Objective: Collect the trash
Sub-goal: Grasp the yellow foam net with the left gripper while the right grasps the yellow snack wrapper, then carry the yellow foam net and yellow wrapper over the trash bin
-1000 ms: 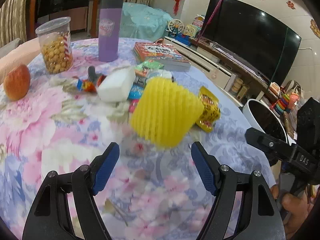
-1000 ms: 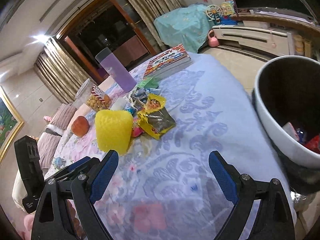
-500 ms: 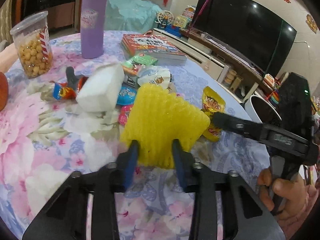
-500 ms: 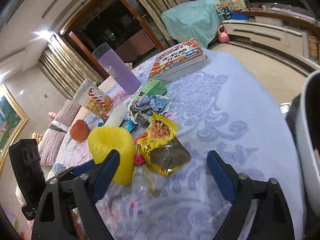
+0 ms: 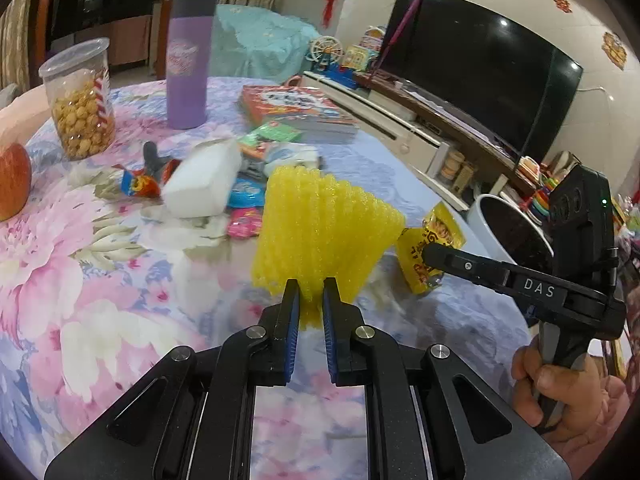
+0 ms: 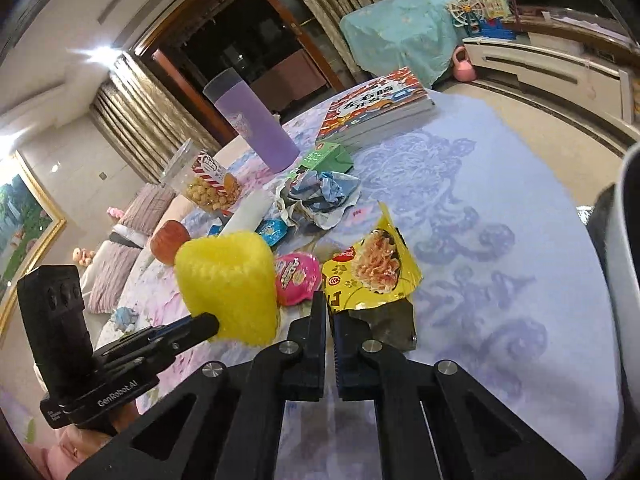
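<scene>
A yellow foam fruit net (image 5: 326, 232) lies on the floral tablecloth; it also shows in the right wrist view (image 6: 228, 280). My left gripper (image 5: 311, 300) is shut on its near edge. A yellow snack wrapper (image 6: 372, 272) lies beside it, also seen in the left wrist view (image 5: 430, 252). My right gripper (image 6: 330, 312) is shut on that wrapper's near edge. More trash lies behind: a pink wrapper (image 6: 298, 272), crumpled paper (image 6: 320, 196), a blue wrapper (image 5: 246, 193) and a white box (image 5: 200, 184). A white trash bin (image 5: 508, 228) stands off the table's right side.
A purple tumbler (image 5: 188, 64), a jar of snacks (image 5: 82, 100), an apple (image 5: 12, 180) and a stack of books (image 5: 296, 110) stand on the table's far part. A TV (image 5: 480, 68) and its cabinet are beyond the table.
Both grippers moved forward and closed. The left one closed on the yellow foam net, the right one on the yellow snack wrapper.
</scene>
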A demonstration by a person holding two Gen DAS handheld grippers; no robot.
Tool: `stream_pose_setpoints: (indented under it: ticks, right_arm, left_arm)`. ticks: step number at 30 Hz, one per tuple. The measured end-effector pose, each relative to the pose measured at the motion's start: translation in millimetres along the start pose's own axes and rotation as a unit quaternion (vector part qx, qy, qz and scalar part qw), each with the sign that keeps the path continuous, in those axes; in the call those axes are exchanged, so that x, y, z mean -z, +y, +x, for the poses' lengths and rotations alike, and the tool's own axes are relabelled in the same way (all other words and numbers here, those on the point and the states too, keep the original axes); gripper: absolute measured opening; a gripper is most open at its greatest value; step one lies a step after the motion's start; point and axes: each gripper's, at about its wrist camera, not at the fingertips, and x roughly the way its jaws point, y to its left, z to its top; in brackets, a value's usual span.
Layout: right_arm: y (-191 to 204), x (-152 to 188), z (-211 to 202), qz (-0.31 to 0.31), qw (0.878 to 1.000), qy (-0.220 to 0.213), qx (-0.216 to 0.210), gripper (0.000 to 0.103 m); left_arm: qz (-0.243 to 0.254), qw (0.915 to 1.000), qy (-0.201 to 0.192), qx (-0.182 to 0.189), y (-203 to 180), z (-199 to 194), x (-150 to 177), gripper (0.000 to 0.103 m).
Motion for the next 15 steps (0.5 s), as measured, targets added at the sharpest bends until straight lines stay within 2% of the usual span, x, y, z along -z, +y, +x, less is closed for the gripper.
stream_pose_setpoints:
  ticks: [15]
  right_arm:
    - [-19.8,9.1,-80.6,0.017,0.998,-0.06,0.023,0.002]
  left_arm:
    - [0.047,0.9977,0.01,0.049,-69.4,2.6,2.7,0.01]
